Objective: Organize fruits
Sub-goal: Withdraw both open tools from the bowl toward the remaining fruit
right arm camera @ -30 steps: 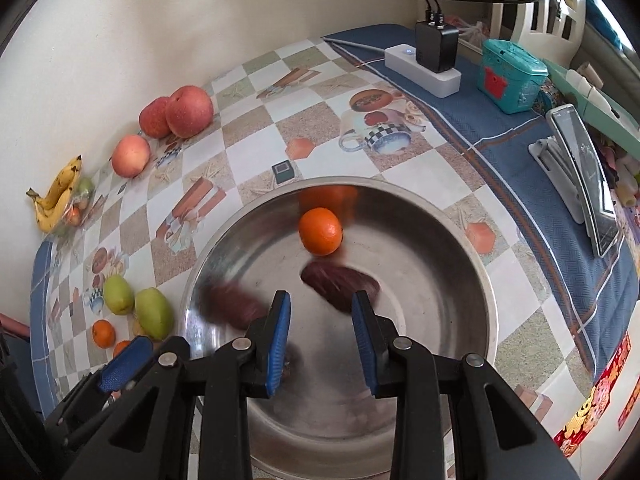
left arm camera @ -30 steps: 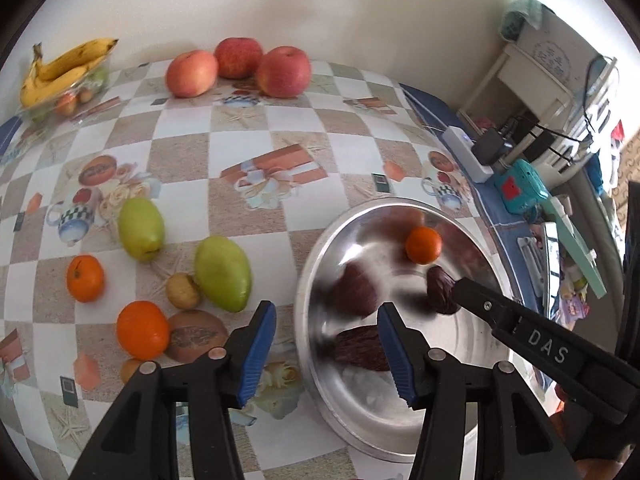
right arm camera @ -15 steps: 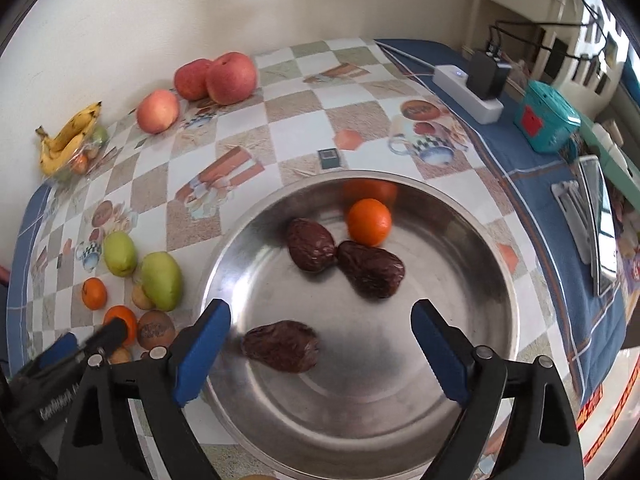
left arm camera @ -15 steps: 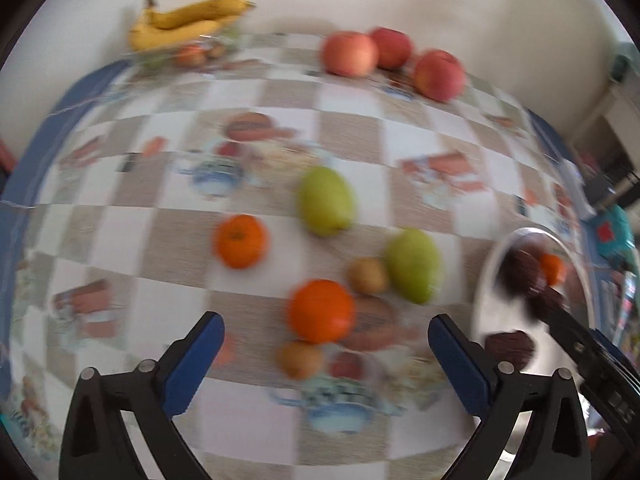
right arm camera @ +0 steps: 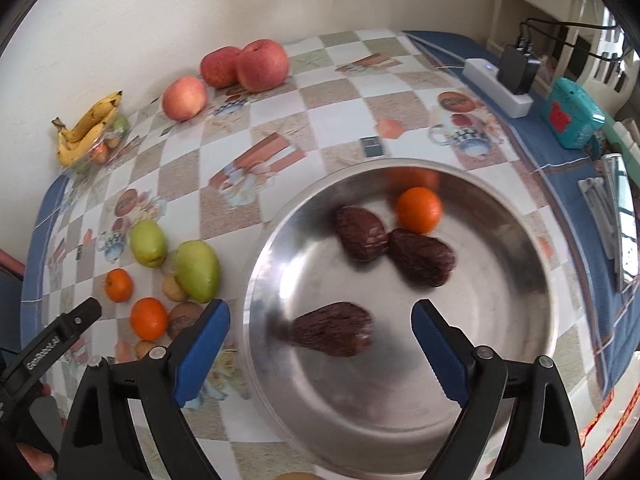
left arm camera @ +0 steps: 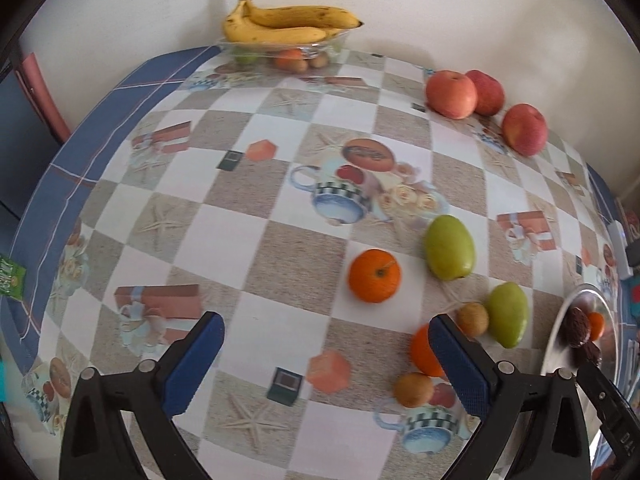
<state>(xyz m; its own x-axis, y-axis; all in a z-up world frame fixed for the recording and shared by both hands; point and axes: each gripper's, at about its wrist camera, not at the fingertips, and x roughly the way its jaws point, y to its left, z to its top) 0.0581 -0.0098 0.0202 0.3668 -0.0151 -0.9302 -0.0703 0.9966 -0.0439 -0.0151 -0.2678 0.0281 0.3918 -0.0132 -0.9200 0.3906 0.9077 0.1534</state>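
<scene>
Hovering over a checked, picture-printed tablecloth [left arm camera: 280, 264], the left gripper [left arm camera: 326, 360] has its blue-padded jaws spread wide w/ nothing between them. Loose fruit sits lower right of the left wrist view: a small round orange tangerine [left arm camera: 374, 276] centre-right, a second orange [left arm camera: 426, 354] partly behind the right pad, two smooth green oval fruits [left arm camera: 450, 248], two small brown kiwis [left arm camera: 472, 319]. Upper right, three red apples [left arm camera: 452, 94]; top centre, a yellow banana bunch [left arm camera: 288, 26] on a clear dish.

In the right wrist view, the right gripper [right arm camera: 320, 356] is also spread and empty, above a large shiny steel bowl [right arm camera: 520, 300] holding three dark wrinkled brown fruits [right arm camera: 332, 334] & one orange.

Tangerine looks light, firm, rollable; prob. best pinched across its widest middle, gently so the skin doesn't bruise.
</scene>
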